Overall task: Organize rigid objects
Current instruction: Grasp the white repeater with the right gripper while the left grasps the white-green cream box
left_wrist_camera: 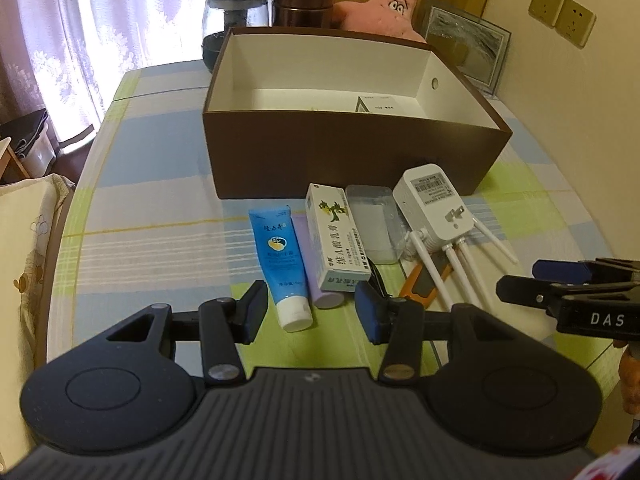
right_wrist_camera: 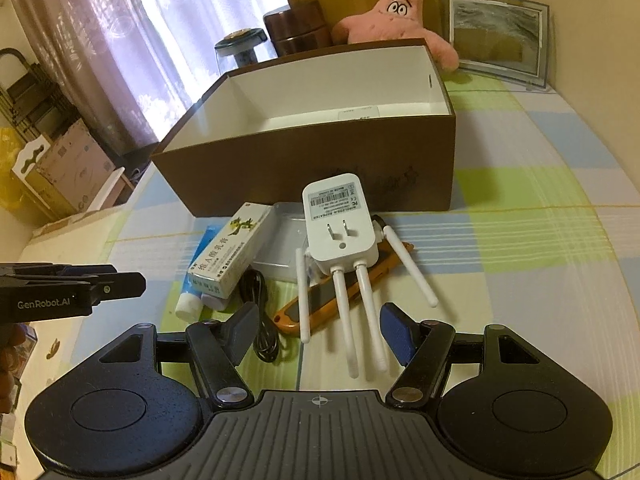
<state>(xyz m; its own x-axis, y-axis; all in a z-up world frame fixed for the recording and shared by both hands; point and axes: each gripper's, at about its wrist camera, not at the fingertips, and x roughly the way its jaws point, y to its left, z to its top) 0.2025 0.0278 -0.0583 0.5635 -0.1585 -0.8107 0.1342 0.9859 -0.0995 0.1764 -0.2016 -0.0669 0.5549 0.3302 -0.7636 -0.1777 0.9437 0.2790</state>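
Observation:
An open brown box (left_wrist_camera: 320, 160) (right_wrist_camera: 280, 160) with a white inside stands on the table. In front of it lie a blue tube (left_wrist_camera: 282, 260) (right_wrist_camera: 192, 292), a purple tube (left_wrist_camera: 316, 276), a white ointment carton (left_wrist_camera: 336, 240) (right_wrist_camera: 234, 256), a clear plastic case (left_wrist_camera: 374, 224) (right_wrist_camera: 280, 248), a white plug-in wifi repeater (left_wrist_camera: 434, 208) (right_wrist_camera: 340, 220) with several antennas, an orange utility knife (left_wrist_camera: 420, 284) (right_wrist_camera: 316, 300) and a black cable (right_wrist_camera: 260, 320). My left gripper (left_wrist_camera: 312, 312) is open just before the tubes' caps. My right gripper (right_wrist_camera: 320, 336) is open around the antenna tips.
Behind the box stand a glass jar (left_wrist_camera: 236, 16) (right_wrist_camera: 240, 50), a brown canister (left_wrist_camera: 302, 0) (right_wrist_camera: 300, 28), a pink star plush (left_wrist_camera: 384, 8) (right_wrist_camera: 396, 16) and a framed picture (left_wrist_camera: 464, 44) (right_wrist_camera: 496, 36). The checked tablecloth (left_wrist_camera: 152, 208) (right_wrist_camera: 520, 240) covers the table. Curtains hang at left.

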